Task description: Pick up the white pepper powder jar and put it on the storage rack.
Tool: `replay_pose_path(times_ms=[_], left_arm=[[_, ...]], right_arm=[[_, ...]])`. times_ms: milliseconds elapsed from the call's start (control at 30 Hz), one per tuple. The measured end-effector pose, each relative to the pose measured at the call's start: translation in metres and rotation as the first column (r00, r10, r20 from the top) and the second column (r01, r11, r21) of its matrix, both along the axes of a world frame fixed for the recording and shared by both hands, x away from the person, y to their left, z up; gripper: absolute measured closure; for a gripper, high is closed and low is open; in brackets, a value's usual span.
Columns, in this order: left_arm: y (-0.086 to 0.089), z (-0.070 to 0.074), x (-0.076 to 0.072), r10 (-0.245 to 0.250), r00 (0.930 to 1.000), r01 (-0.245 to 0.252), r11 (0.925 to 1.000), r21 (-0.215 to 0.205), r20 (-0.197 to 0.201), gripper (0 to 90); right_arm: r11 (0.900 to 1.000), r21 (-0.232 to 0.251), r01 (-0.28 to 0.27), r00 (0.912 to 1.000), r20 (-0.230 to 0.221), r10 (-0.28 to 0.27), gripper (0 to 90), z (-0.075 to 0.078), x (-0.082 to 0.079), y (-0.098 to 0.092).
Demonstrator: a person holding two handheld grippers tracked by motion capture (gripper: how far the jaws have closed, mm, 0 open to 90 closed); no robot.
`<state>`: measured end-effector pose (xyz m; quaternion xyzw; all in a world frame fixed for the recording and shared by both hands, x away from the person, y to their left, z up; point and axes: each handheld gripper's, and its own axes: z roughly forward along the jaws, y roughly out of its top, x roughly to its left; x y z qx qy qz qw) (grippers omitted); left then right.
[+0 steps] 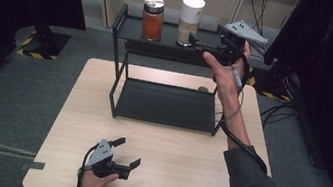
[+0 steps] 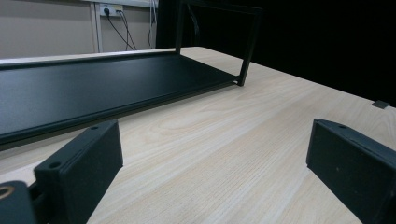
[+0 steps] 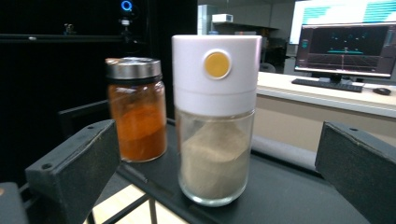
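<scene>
A black two-tier rack (image 1: pixel 119 73) stands on the wooden table (image 1: pixel 171 175). Its top shelf (image 1: pixel 168 35) carries an orange spice jar (image 1: pixel 152 19) with a metal lid and a white-capped jar (image 1: pixel 189 20) of beige powder. My right gripper (image 1: pixel 198 46) is held up at that shelf, open, just right of the white-capped jar. In the right gripper view the white-capped jar (image 3: pixel 215 126) stands ahead between the spread jaws, untouched, with the orange jar (image 3: pixel 137 112) to its left. My left gripper (image 1: pixel 128 152) rests open low over the table's front, holding nothing.
The rack's lower shelf (image 2: pixel 93 91) lies bare ahead of the left gripper, with its corner post (image 2: pixel 246 51) beyond. Bare tabletop (image 2: pixel 233 140) stretches between them. A desk with monitors (image 3: pixel 345 46) stands behind the rack. Dark curtains flank the table.
</scene>
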<state>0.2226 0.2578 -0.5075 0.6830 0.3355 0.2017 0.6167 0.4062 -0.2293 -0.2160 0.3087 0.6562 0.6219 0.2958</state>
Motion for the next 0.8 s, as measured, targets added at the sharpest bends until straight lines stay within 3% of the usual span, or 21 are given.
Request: replay_pose_path(times_ms=[333, 500, 800], left_arm=[[0.000, 0.000, 0.000, 0.002, 1.0000, -0.002, 1.0000, -0.001, 0.000, 3.0], [0.000, 0.000, 0.000, 0.004, 1.0000, -0.004, 1.0000, -0.002, 0.000, 3.0], [0.000, 0.000, -0.001, 0.006, 1.0000, -0.006, 1.0000, -0.001, -0.001, 3.0]], right_arm=[[0.999, 0.007, -0.051, 0.9987, 0.009, 0.051, 0.4, -0.014, -0.015, -0.010], [0.998, -0.018, -0.053, 0.9983, 0.024, 0.053, 0.4, -0.021, -0.022, -0.010], [0.995, -0.019, -0.093, 0.9951, 0.032, 0.093, 0.4, -0.043, -0.036, -0.015]])
